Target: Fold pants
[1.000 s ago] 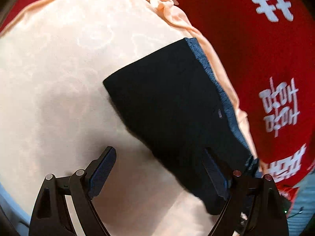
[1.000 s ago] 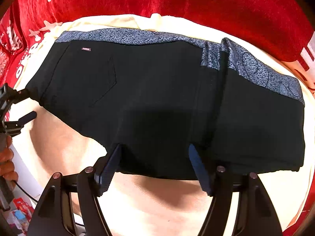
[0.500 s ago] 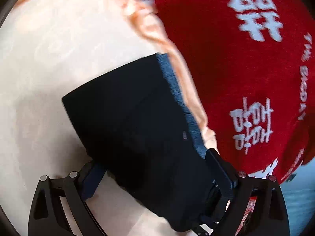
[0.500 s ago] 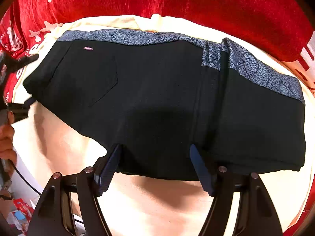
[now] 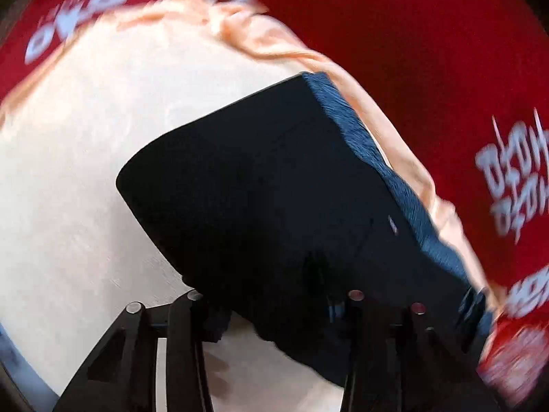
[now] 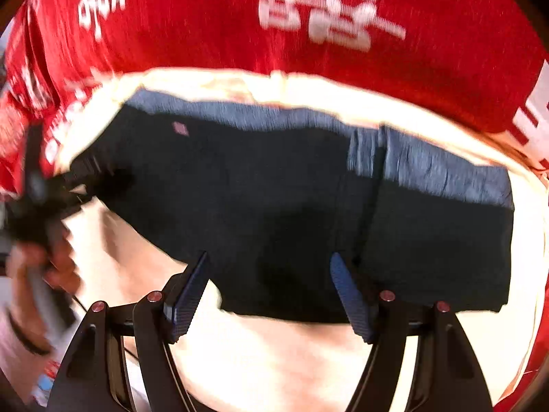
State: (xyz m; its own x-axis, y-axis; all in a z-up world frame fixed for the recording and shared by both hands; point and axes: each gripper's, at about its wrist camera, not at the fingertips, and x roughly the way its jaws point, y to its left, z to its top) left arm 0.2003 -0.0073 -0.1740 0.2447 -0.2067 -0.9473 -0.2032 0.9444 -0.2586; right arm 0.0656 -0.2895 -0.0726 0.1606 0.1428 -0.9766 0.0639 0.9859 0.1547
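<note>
A: Report the position of the pants (image 6: pixel 284 206).

B: In the right wrist view the folded black pants lie across the centre of the frame on a cream sheet (image 6: pixel 274 360). The blue-grey waistband (image 6: pixel 446 171) runs along the upper edge. A red blanket with white characters (image 6: pixel 240 27) fills the top of the frame.

A: State of the right gripper (image 6: pixel 269 292)?

B: Its fingers (image 6: pixel 187 295) stand wide apart at lower centre, with the near edge of the pants between them. Nothing is clamped.

A: And the left gripper (image 6: pixel 37 189)?

B: In the right wrist view it sits at the left edge of the frame, blurred, at the left corner of the pants. In the left wrist view the pants (image 5: pixel 291 206) fill the centre and drape over the gripper (image 5: pixel 271 312) at the bottom, so the fingertips are hidden. The two linkages stand close together with dark cloth bunched between them; the fingers appear closed on the pants.

A: Image quality?

B: Both views show motion blur.
</note>
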